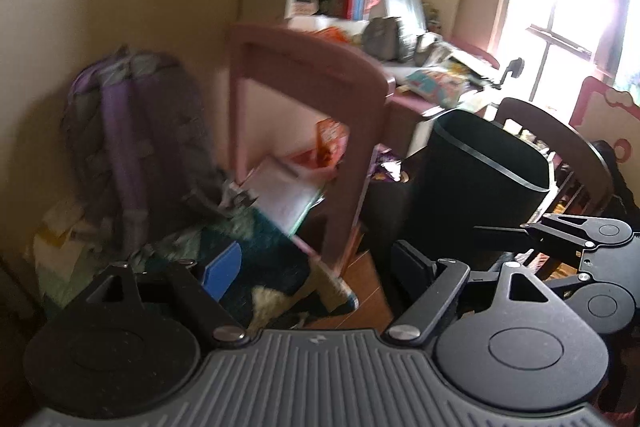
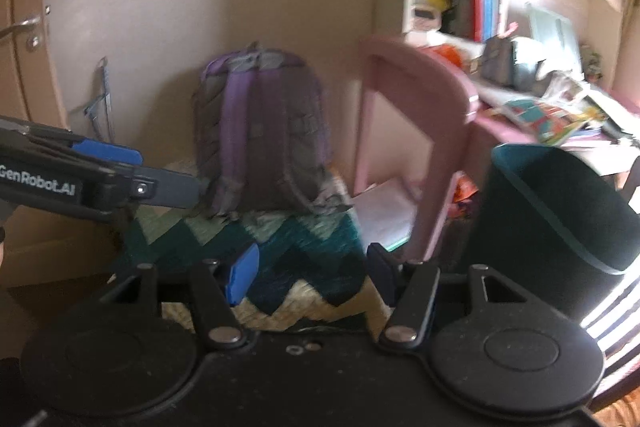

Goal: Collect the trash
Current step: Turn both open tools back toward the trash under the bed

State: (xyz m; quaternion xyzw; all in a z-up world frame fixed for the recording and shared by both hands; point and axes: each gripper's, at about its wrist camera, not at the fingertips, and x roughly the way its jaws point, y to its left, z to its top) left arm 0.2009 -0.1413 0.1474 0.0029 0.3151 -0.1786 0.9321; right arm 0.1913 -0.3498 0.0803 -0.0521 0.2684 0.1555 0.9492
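Observation:
A dark round bin (image 1: 480, 171) stands on the floor beside the pink chair; in the right wrist view the bin (image 2: 560, 219) is at the right, outside my fingers. My left gripper (image 1: 316, 267) is open, with only the blanket and floor showing between its blue pads. My right gripper (image 2: 311, 269) is open too, with nothing between its pads. An orange wrapper (image 1: 330, 141) and white paper (image 1: 280, 193) lie behind the chair frame. Each gripper shows in the other's view: the right gripper (image 1: 500, 233) by the bin's base, the left gripper (image 2: 168, 175) at far left.
A pink chair back (image 1: 304, 95) stands in front of a cluttered desk (image 1: 440, 83) under shelves. A purple backpack (image 2: 260, 131) leans on the wall over a zigzag blanket (image 2: 280, 251). A door (image 2: 24, 27) is at far left, a bright window (image 1: 568, 7) at right.

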